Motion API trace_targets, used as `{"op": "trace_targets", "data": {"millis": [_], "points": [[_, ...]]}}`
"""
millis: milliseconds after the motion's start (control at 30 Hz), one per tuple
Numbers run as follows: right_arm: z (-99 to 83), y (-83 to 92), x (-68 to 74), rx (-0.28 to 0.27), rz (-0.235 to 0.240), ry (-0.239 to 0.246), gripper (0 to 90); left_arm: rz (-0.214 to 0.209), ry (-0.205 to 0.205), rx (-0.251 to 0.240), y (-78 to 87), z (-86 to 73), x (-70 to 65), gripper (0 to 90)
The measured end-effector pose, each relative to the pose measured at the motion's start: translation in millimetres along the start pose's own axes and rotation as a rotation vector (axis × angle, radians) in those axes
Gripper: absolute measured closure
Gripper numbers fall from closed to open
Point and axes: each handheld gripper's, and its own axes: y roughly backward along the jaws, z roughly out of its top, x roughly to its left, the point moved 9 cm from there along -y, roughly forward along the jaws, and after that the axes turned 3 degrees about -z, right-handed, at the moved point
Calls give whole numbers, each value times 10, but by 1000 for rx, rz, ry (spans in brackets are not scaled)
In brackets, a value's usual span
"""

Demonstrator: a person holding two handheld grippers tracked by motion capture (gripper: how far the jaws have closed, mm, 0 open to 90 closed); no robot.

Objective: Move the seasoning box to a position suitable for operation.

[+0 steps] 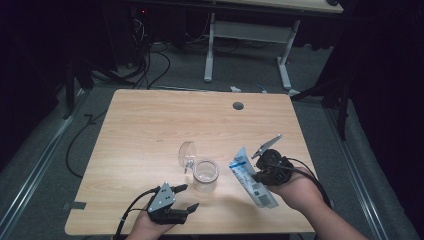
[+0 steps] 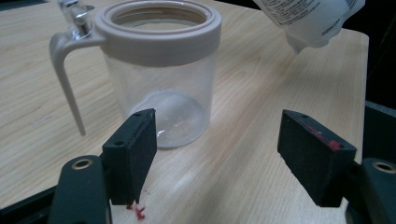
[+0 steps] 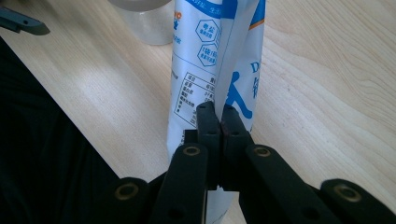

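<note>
Right tool (image 3: 219,119) clamped on pouch (image 3: 210,70), left tool (image 2: 219,154) spread facing jar (image 2: 161,74)

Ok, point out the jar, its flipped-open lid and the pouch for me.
clear jar (image 2: 161,100), left gripper view, on its see-through wall.
hinged lid (image 1: 187,152), high view, on the open clear dome.
white and blue pouch (image 3: 198,70), right gripper view, on its printed face.
</note>
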Motion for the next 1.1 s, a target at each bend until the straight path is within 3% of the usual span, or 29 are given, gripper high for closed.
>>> {"op": "trace_targets", "data": {"millis": [467, 600, 1100], "points": [[27, 68, 32, -3, 2, 11, 898, -33, 4, 1, -213, 114, -169, 283], [46, 57, 75, 7, 8, 15, 898, -30, -18, -5, -244, 173, -224, 253], [178, 37, 196, 16, 16, 39, 897, -51, -32, -4, -401, 237, -333, 168]]}}
